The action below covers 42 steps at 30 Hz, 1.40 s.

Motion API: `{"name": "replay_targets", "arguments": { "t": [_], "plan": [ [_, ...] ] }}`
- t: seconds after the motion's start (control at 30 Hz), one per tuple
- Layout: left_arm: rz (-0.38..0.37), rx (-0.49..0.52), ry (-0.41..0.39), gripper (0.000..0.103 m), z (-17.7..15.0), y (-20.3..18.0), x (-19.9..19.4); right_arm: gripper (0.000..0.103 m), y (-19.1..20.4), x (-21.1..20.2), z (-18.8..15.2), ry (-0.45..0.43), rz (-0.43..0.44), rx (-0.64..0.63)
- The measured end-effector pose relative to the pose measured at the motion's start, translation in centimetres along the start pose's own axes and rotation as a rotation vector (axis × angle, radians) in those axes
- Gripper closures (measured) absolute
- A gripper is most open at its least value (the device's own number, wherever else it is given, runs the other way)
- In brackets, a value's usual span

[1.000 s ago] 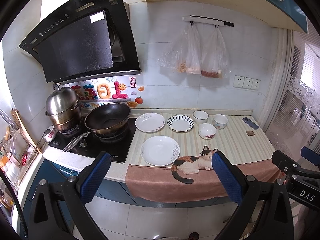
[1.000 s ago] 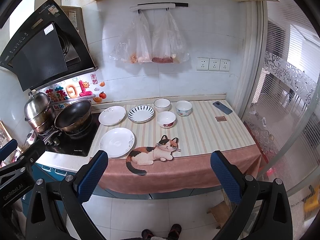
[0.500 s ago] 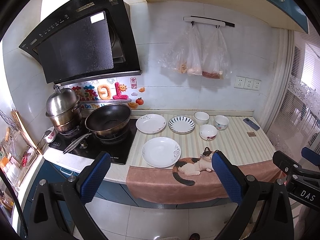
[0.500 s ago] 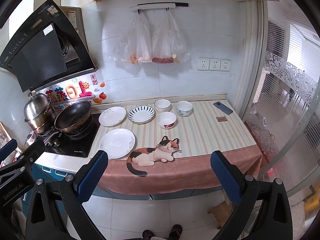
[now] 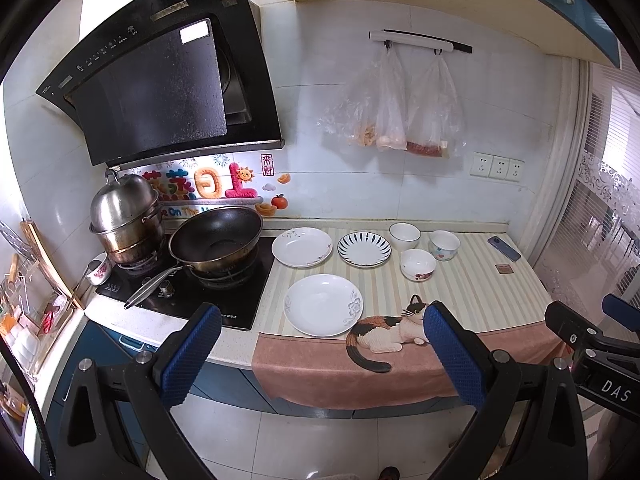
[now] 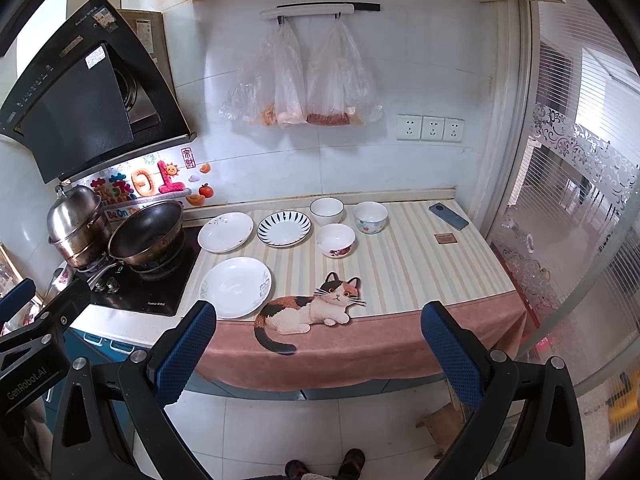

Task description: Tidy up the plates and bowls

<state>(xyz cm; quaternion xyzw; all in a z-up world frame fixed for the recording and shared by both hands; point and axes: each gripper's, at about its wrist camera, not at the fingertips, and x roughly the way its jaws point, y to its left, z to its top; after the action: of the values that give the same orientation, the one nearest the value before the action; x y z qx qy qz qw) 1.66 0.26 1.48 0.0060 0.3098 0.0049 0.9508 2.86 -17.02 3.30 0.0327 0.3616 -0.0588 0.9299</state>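
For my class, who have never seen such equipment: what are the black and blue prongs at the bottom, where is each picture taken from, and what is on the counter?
The prongs are handheld grippers, one in each of a person's hands; each carries a camera looking along its jaws. The left gripper and right gripper are open and hold nothing. On the striped counter lie three plates: a big white plate, a floral plate, a blue-striped plate. Beside them stand three bowls.

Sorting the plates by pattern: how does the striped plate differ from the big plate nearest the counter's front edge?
The striped plate has dark radial dashes; the big plate is white with faint grey edge flourishes. The striped plate looks smaller and sits farther back. Both are round, empty, lying flat.
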Motion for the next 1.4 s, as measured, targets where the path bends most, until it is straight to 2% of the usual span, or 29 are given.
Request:
{"name": "replay_targets", "arguments": {
  "t": [0.13,0.27,0.37,0.5,0.67,0.83,1.03,1.13,1.2,1.27,1.33,1.4],
  "plan": [
    [0.0,0.002,-0.002,0.0,-0.2,-0.1,0.0,0.0,0.1,0.7,0.2,0.006,0.004,0.009],
    [0.0,-0.006,0.001,0.0,-0.1,0.7,2.0,0.0,0.6,3.1,0.1,0.011,0.024,0.042],
    [0.015,-0.01,0.003,0.0,-0.2,1.7,5.0,0.0,0.7,6.8,-0.3,0.023,0.049,0.056],
    [0.073,-0.013,0.027,0.0,-0.3,3.3,10.7,0.0,0.4,13.6,-1.0,0.143,0.096,0.101],
    [0.066,-0.052,0.159,0.0,-0.8,5.3,19.8,0.0,0.5,24.5,-2.2,0.32,0.173,0.117],
    [0.062,-0.062,0.308,0.0,-1.6,6.6,30.4,0.0,1.3,37.6,-2.9,0.49,0.267,0.144],
    [0.08,-0.075,0.494,0.001,-3.5,7.8,42.0,0.003,4.1,51.3,-3.0,0.645,0.337,0.109],
    [0.055,-0.114,0.584,0.003,-4.8,8.4,46.8,0.008,5.6,56.6,-3.0,0.705,0.377,0.09],
    [0.036,-0.14,0.656,0.009,-6.0,8.7,50.1,0.013,6.9,59.1,-3.0,0.739,0.4,0.083],
    [0.032,-0.15,0.693,0.012,-6.7,8.9,52.0,0.019,8.0,61.8,-3.3,0.776,0.421,0.077],
    [0.019,-0.165,0.737,0.022,-7.6,9.2,53.6,0.027,8.8,63.4,-3.6,0.812,0.45,0.082],
    [0.0,-0.172,0.762,0.034,-7.9,9.3,54.6,0.038,9.6,64.8,-3.9,0.842,0.481,0.079]
  ]
}}
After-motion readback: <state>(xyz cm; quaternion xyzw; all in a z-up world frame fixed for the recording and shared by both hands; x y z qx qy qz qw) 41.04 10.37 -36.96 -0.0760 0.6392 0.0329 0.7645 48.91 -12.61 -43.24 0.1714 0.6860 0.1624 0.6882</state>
